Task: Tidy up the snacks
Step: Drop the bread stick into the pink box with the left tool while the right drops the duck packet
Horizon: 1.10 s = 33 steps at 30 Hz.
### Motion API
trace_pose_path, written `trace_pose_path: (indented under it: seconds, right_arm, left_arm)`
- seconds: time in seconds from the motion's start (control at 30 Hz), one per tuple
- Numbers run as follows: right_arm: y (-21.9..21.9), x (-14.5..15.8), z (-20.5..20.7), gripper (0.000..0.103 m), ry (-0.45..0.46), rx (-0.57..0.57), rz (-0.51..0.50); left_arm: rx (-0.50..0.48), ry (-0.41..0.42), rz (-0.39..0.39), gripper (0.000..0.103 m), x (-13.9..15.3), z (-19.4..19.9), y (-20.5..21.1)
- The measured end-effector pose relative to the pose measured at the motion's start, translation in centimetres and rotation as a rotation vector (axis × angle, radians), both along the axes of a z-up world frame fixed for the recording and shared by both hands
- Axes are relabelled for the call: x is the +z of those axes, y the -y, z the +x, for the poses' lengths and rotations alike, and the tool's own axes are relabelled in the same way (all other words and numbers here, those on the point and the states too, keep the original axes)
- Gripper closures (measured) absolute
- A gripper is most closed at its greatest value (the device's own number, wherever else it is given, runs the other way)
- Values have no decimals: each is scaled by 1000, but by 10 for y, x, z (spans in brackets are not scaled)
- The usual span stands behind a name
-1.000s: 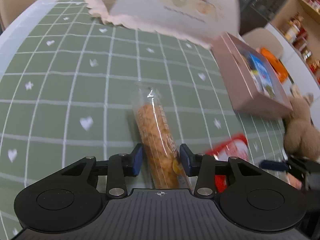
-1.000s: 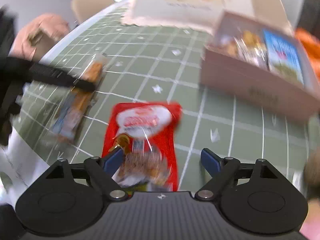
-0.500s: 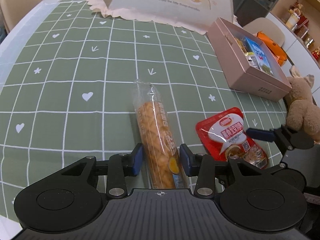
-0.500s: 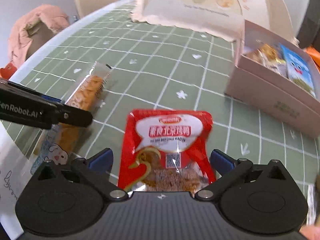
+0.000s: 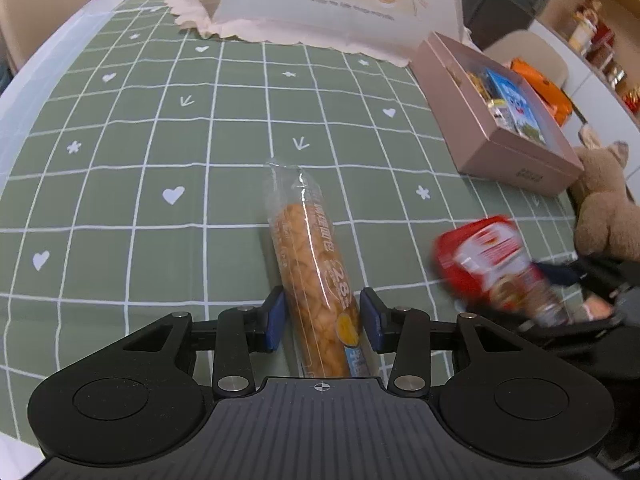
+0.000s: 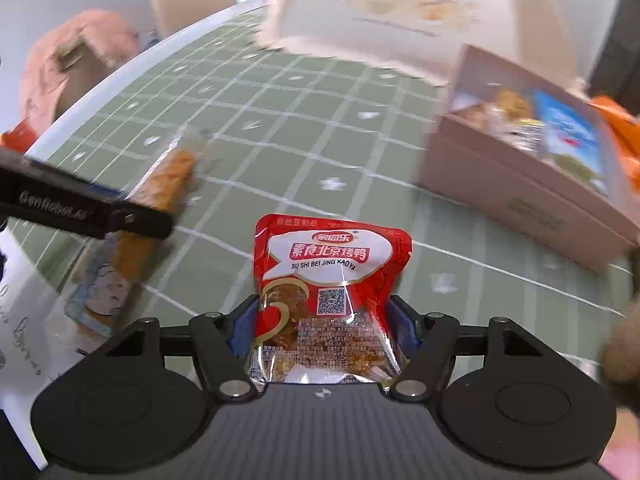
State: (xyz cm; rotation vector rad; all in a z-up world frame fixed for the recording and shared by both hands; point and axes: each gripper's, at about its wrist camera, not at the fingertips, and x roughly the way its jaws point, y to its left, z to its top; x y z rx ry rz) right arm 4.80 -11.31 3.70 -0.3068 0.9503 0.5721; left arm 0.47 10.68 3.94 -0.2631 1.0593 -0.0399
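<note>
A long clear packet of orange crackers (image 5: 312, 276) lies on the green checked tablecloth between the pads of my left gripper (image 5: 322, 322), which is shut on its near end. It also shows in the right wrist view (image 6: 160, 192). My right gripper (image 6: 324, 320) is shut on a red snack pouch (image 6: 332, 280) and holds it off the table; the pouch shows blurred in the left wrist view (image 5: 496, 264). A pink box (image 5: 484, 136) holding several snacks stands at the right, and in the right wrist view (image 6: 532, 184).
A white printed lid or bag (image 5: 344, 4) lies at the table's far side. A brown plush toy (image 5: 608, 204) sits right of the box. Chairs (image 5: 36, 4) stand beyond the table edge. A pink bundle (image 6: 76, 64) lies off the left edge.
My right gripper closed on the red pouch and lifted it off the table. My left gripper stays clamped on the cracker packet, and its view sits slightly lower and closer.
</note>
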Motion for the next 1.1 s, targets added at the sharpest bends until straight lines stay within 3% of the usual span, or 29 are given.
trace_pose_path:
  seconds: [0.3,0.37,0.5,0.57,0.7,0.8,0.9,0.97,1.0,1.1]
  right_arm:
    - [61,46,-3,37,55,-150,111]
    - [69,52,-6,37,78,-173,109]
    - [89,63,-11,37,119,-228,110]
    - [101,70,-13,37,136,-264,117]
    - [122,86,-17,37,188,-337,144]
    - [134,99,-20,36,225,-386,174]
    - [139,107,-23,36,257,-417,182]
    - [140,112,-25,36,276,-427,177]
    - [141,113,-26,36,284,-431,168]
    - [145,113,-28,36,293,-449,141]
  left_arm:
    - [-52,-48,112,59,2,9,20]
    - [-54,-60,40,67,4,8,20]
    - [-109,-17,-112,69,22,4,32]
    - [-147,57,-181,70,51,10,39]
    - [-216,360,-215,70,152,33,52]
    - [-190,584,-245,69,215,61,57]
    - [-126,679,-318,69,242,101,65]
    - [-108,666,-412,68,239,136,70]
    - [-100,621,-441,67,230,157,74]
    - [-71,489,-424,67,189,192,81]
